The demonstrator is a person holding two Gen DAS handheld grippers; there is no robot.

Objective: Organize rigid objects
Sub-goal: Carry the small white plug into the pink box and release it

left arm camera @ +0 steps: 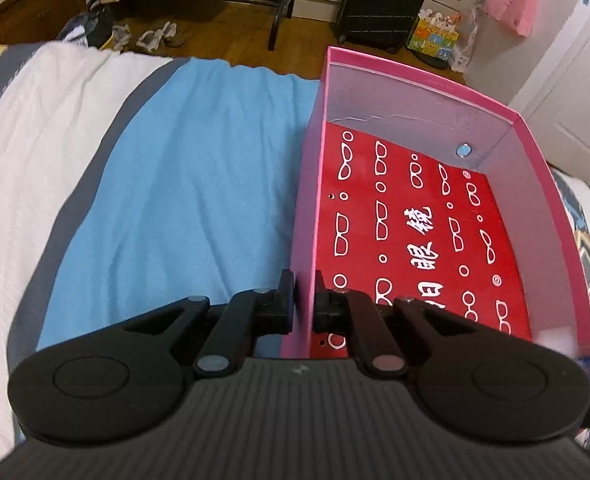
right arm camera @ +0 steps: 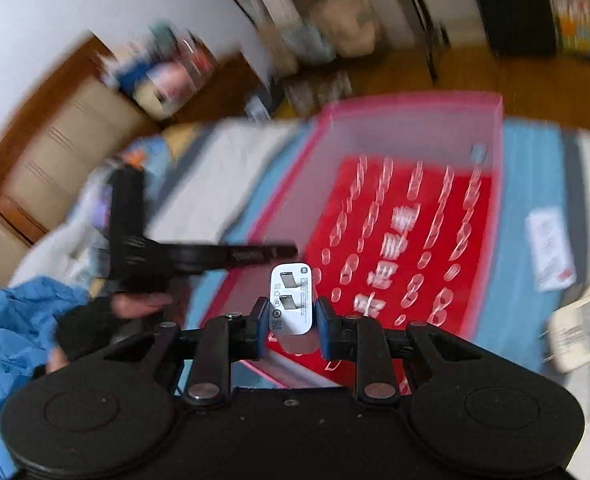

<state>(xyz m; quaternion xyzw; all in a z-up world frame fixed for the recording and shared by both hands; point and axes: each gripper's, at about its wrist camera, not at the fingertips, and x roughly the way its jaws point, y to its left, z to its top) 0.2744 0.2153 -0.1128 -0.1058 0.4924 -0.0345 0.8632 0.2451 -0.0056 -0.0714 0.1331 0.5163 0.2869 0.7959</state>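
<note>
My left gripper (left arm camera: 303,304) pinches the pink box's (left arm camera: 391,68) thin cardboard wall; my right gripper (right arm camera: 291,320) clamps a glossy white charger (right arm camera: 291,300).

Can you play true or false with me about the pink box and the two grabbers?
1. The left gripper is pinching the side wall of the pink box. True.
2. The right gripper holds nothing. False: it is shut on a small white charger, with its plug prongs showing.
3. The bottom of the box is covered by a red sheet with white drawings of glasses. True.
4. The box is full of toys. False: in the left wrist view only the red sheet and a small white thing in the near corner show inside.
5. The box sits on a wooden table. False: it rests on a blue cloth on a bed.
</note>
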